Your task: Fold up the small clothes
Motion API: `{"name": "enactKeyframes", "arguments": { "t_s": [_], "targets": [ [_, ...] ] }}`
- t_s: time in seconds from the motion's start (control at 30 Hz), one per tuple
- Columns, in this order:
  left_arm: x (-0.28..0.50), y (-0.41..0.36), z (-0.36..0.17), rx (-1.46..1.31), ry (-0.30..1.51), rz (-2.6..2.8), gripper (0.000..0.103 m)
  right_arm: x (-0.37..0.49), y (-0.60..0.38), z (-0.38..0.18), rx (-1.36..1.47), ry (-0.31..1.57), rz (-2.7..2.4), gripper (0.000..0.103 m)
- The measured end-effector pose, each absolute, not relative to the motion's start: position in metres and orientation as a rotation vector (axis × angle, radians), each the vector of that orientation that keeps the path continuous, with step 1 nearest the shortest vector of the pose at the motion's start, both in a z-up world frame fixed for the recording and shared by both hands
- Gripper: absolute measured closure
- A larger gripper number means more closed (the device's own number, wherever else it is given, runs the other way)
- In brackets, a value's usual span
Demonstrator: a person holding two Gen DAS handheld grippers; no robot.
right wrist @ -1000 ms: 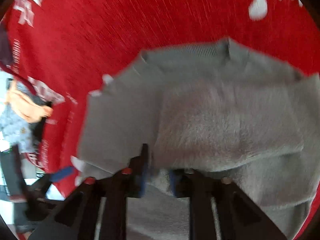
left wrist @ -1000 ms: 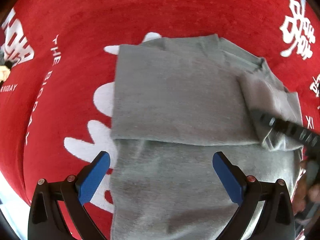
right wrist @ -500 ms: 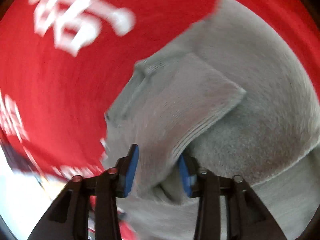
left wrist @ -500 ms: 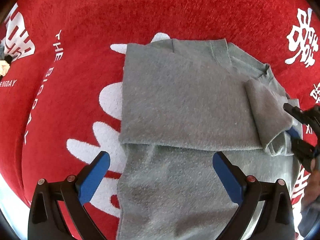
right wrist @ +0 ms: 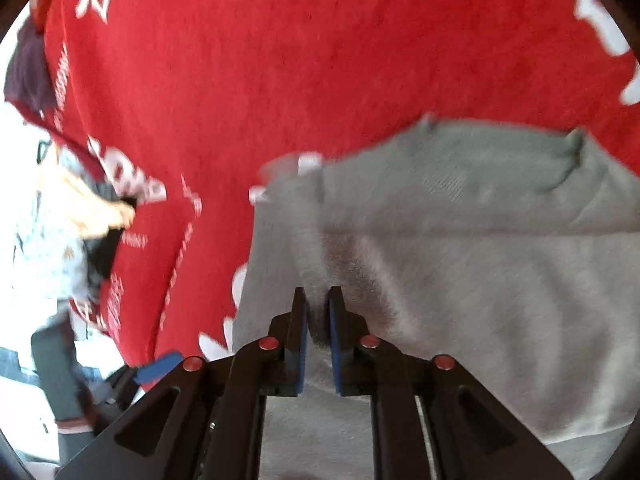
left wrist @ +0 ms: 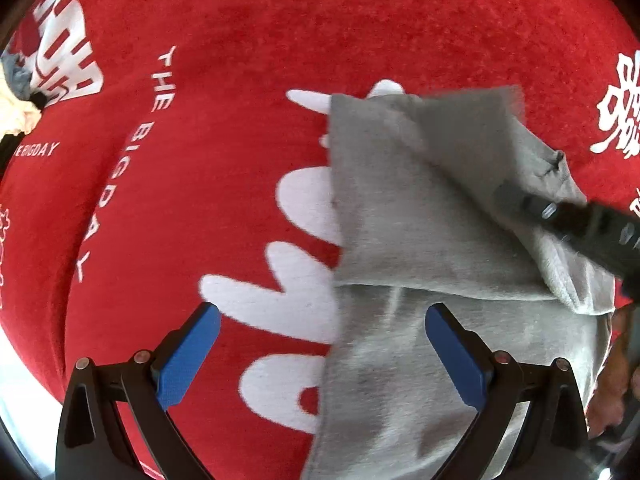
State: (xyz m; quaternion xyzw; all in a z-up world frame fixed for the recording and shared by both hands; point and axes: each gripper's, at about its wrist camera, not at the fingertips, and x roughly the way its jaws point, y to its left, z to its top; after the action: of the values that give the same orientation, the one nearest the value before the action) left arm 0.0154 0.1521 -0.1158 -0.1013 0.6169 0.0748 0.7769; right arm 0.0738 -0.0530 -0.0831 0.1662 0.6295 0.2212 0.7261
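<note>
Pinching a fold of the gray top, the right hand-held gripper had its jaws almost closed on the soft cloth. The left hand-held gripper was wide open and held nothing, low over the near edge of the top. The top lay partly folded on the red cloth. To do it well, I think the right one should pull the flap over slowly and lay it flat. I counted one gray top and two hand-held grippers.
</note>
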Motion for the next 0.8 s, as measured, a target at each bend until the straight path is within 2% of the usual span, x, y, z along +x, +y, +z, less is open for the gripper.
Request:
{"name": "enactKeyframes", "arguments": {
  "t_s": [0.03,0.07,0.1,0.27,0.47,0.63,0.77,0.8],
  "targets": [
    [0.015,0.154,-0.115,-0.221,1.335,0.165,0.0,0.071,-0.049,-0.088,0.354,1.417,0.484,0.073],
    [0.014,0.157,-0.115,-0.223,1.334,0.167,0.0,0.068,-0.048,-0.09,0.353,1.43,0.481,0.056],
    [0.014,0.159,-0.114,-0.227,1.331,0.167,0.0,0.065,-0.051,-0.09,0.368,1.428,0.482,0.051],
    [0.022,0.156,-0.108,-0.258,1.321,0.121,0.0,0.048,-0.088,-0.077,0.42,1.423,0.42,0.051],
    [0.046,0.128,-0.098,-0.244,1.289,0.043,0.0,0.014,-0.221,-0.063,0.599,1.408,0.145,0.051],
    [0.074,0.11,-0.105,-0.239,1.305,0.031,0.0,-0.015,-0.308,-0.078,0.843,1.399,-0.09,0.051],
    [0.095,0.104,-0.12,-0.239,1.344,0.068,0.0,-0.02,-0.335,-0.098,0.972,1.382,-0.121,0.051],
    [0.097,0.103,-0.123,-0.231,1.351,0.075,0.0,-0.02,-0.337,-0.101,0.985,1.374,-0.131,0.057]
  ]
}}
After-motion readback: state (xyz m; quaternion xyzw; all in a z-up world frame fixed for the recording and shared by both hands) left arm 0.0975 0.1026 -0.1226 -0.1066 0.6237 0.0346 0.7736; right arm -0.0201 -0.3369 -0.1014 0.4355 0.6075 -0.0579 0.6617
